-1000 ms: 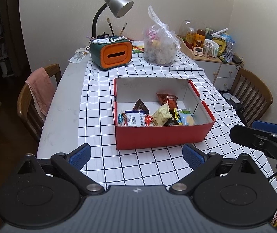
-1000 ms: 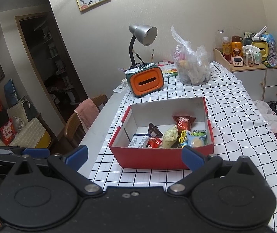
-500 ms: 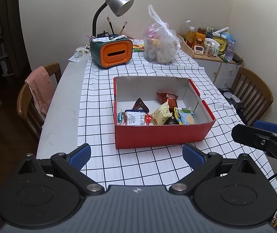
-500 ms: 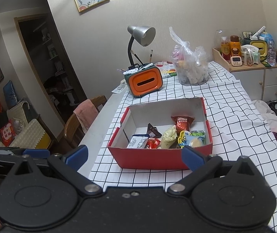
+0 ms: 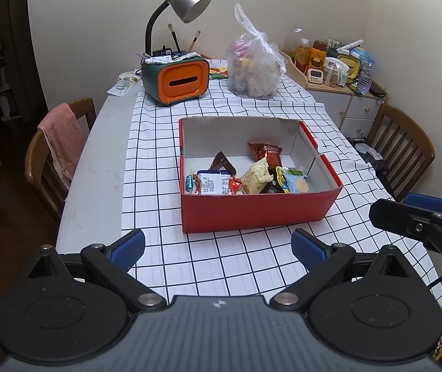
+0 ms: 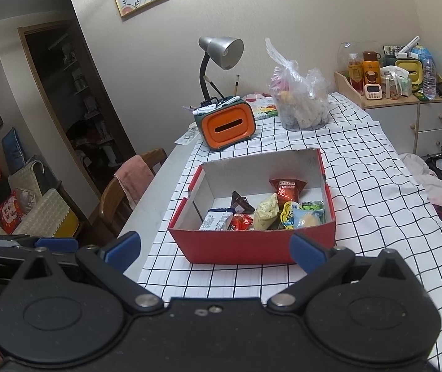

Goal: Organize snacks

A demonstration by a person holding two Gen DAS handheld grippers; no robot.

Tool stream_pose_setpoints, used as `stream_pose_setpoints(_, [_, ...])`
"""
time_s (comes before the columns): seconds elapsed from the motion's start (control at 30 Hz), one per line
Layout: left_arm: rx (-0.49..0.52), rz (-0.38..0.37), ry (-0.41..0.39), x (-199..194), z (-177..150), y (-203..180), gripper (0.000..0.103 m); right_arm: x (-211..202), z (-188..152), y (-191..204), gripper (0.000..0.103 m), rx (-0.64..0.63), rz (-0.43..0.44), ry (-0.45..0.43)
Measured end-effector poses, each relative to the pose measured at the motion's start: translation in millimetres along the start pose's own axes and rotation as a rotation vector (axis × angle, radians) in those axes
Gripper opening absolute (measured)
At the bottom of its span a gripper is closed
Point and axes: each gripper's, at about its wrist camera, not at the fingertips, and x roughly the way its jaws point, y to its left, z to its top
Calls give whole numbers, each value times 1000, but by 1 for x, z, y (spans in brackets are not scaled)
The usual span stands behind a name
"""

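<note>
Barely any shift since a second ago: both wrist views a touch higher and further back from the open red cardboard box (image 5: 258, 214), nothing on the table displaced.

Inside the box, a heap of small wrapped snacks (image 5: 245, 176) bunched against its near wall: a white printed packet at the near-left, a pale yellow pouch in the middle, a brown foil bag further back, a blue-and-yellow packet at the near-right. Far half of the box floor bare. Beyond the box, a knotted clear plastic bag (image 5: 253, 71) full of more small packets; beyond and to the left, an orange-fronted green desk organiser (image 5: 177, 80) under a grey gooseneck lamp (image 5: 187, 3).

Left gripper (image 5: 218, 245) spread wide and empty, short of the box's near wall. Right gripper (image 6: 214, 248) likewise spread wide, holding nothing.

Fits two stages alike: snacks gathered and both tools pulled back, or a pause before sorting the heap or fetching from the bag. No telling which from here, so no next move settled.
</note>
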Motion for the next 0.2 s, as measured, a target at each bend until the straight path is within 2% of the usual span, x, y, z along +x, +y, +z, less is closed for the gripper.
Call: stream_pose_setpoints(0.2, [8,-8,1,-1,-4,-1,101,0,-2,1,103,8,-9,3])
